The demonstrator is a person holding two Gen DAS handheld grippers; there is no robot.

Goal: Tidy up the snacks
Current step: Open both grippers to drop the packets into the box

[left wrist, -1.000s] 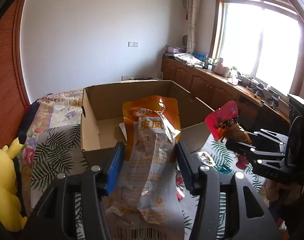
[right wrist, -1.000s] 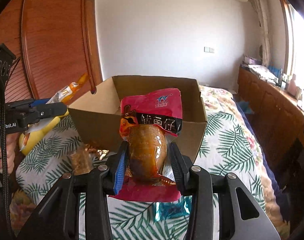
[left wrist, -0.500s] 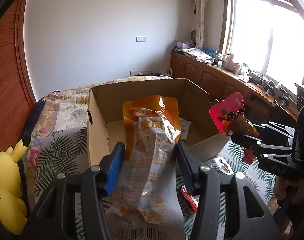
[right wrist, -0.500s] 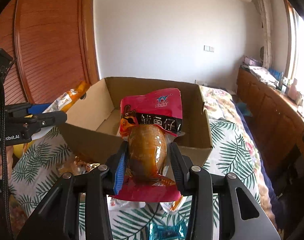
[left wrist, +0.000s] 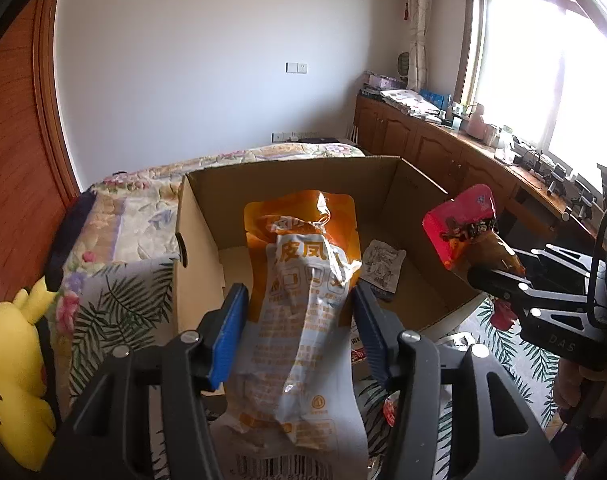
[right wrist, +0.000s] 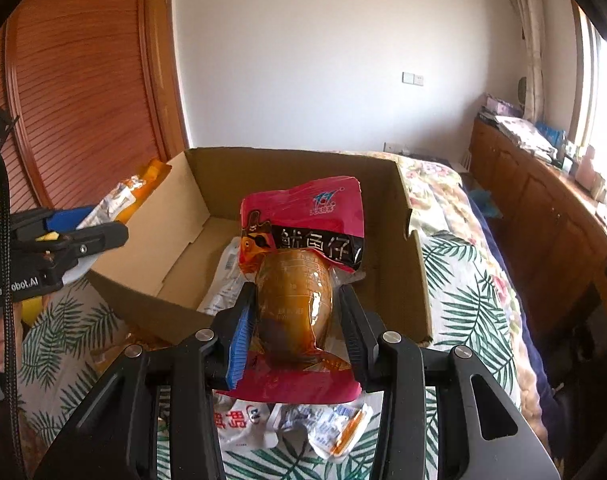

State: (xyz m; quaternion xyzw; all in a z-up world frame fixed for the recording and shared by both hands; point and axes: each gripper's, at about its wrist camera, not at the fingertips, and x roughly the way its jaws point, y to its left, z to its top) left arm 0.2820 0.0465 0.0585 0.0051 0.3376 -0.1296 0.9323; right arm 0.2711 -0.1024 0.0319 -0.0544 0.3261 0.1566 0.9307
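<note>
My left gripper point(left wrist: 299, 312) is shut on an orange and white snack pouch point(left wrist: 307, 280), held upright over the near rim of an open cardboard box point(left wrist: 287, 176). My right gripper point(right wrist: 297, 312) is shut on a red snack pouch point(right wrist: 303, 248) with a brown squid inside, held over the box's near edge. Each gripper shows in the other's view: the right one point(left wrist: 499, 280) with the red pouch point(left wrist: 459, 220) at the box's right, the left one point(right wrist: 83, 236) with the orange pouch point(right wrist: 135, 196) at the box's left point(right wrist: 295, 164). A white packet point(left wrist: 381, 264) lies in the box.
The box stands on a bed with a palm-leaf cover point(right wrist: 463, 280). Loose snack packets point(right wrist: 323, 424) lie on the cover in front of the box. A yellow plush toy point(left wrist: 11, 380) sits at the left. Wooden cabinets point(left wrist: 443, 148) run under the window at the right.
Both grippers have moved forward and up toward the box with their pouches. More of the box's inside shows now.
</note>
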